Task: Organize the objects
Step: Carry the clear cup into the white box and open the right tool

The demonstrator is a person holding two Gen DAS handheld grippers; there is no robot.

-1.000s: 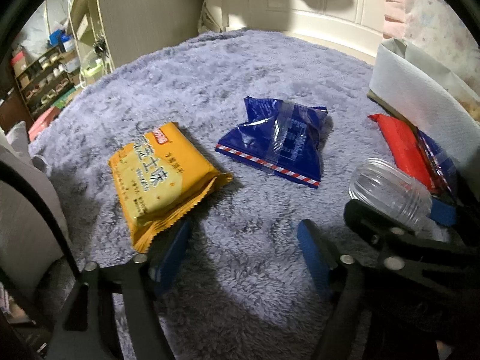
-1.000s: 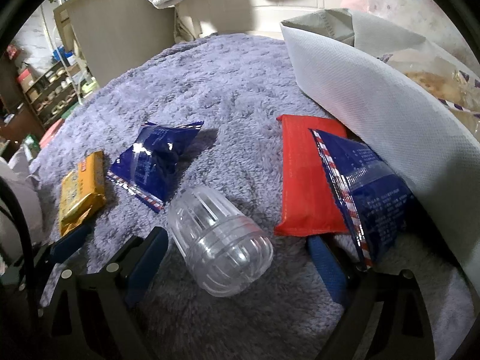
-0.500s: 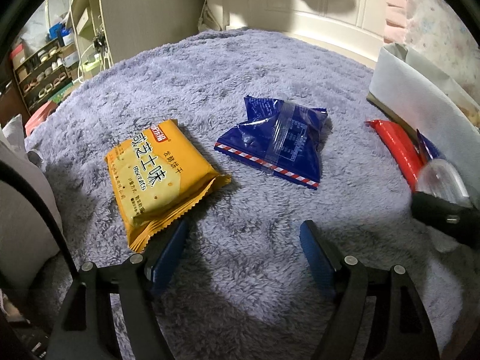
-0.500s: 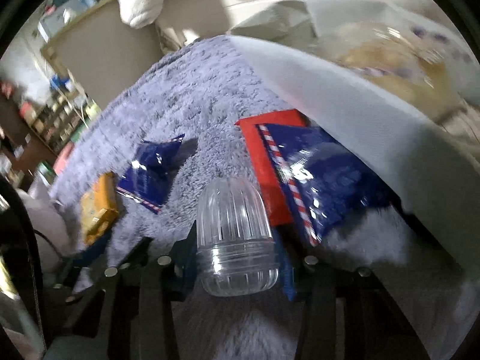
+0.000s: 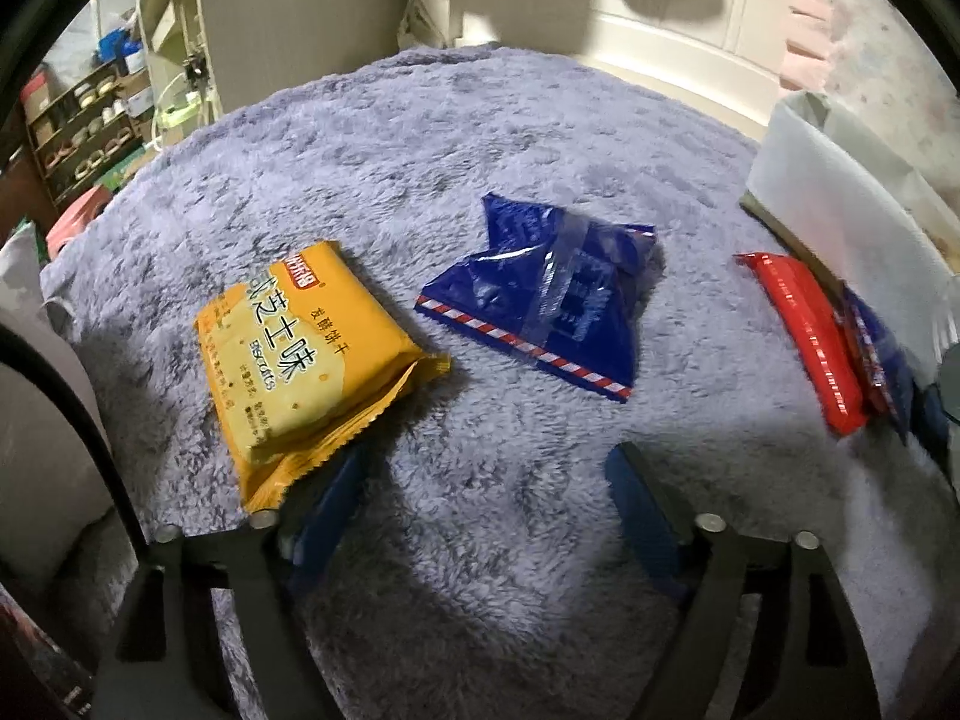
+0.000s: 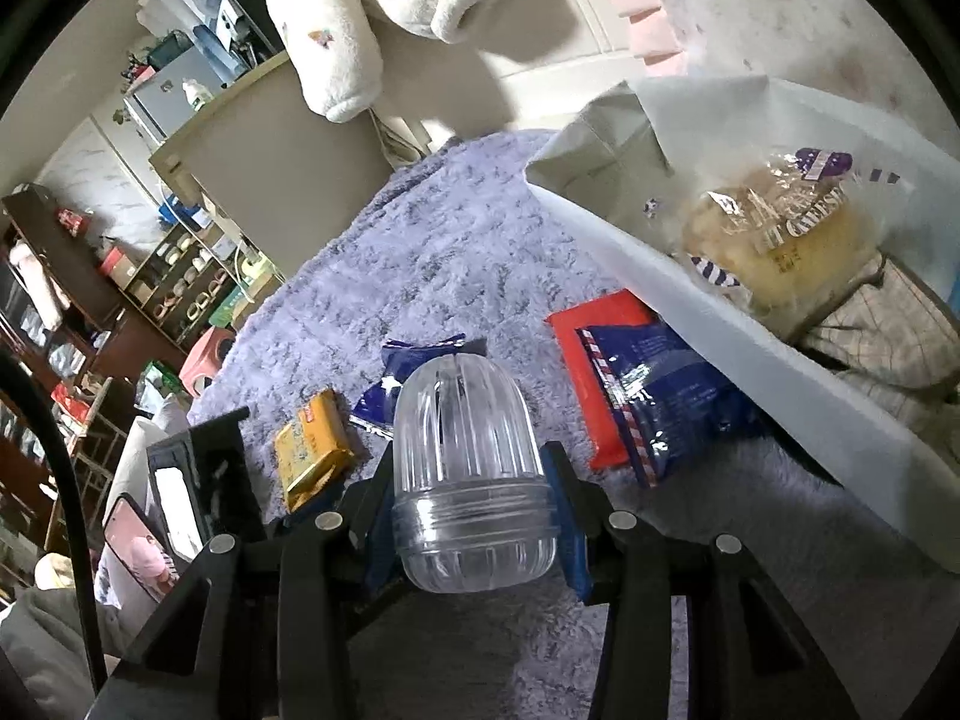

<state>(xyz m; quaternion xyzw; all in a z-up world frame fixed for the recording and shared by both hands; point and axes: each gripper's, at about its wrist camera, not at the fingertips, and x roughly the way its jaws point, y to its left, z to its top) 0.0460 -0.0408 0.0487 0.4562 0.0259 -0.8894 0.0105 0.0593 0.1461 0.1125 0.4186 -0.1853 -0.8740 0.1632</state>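
My right gripper (image 6: 471,516) is shut on a clear ribbed plastic jar (image 6: 468,468) and holds it lifted above the purple rug (image 6: 444,252). My left gripper (image 5: 480,492) is open and empty, low over the rug (image 5: 480,150). A yellow biscuit packet (image 5: 306,354) lies just ahead of its left finger. A blue snack bag (image 5: 540,306) lies ahead in the middle. A red packet (image 5: 807,330) and a second blue bag (image 6: 672,390) lie at the right against a white fabric bin (image 6: 750,348). The bin holds a wrapped bread bun (image 6: 786,240).
The white bin's wall (image 5: 840,222) stands at the right. A beige cabinet (image 6: 270,168) and shelves (image 6: 180,288) stand beyond the rug's far left. Plush toys (image 6: 336,42) hang above. A phone (image 6: 144,546) shows at the lower left by my left gripper.
My right gripper closed on the clear jar and lifted it off the rug, tilting upward. The jar has left the left wrist view. My left gripper barely moved.
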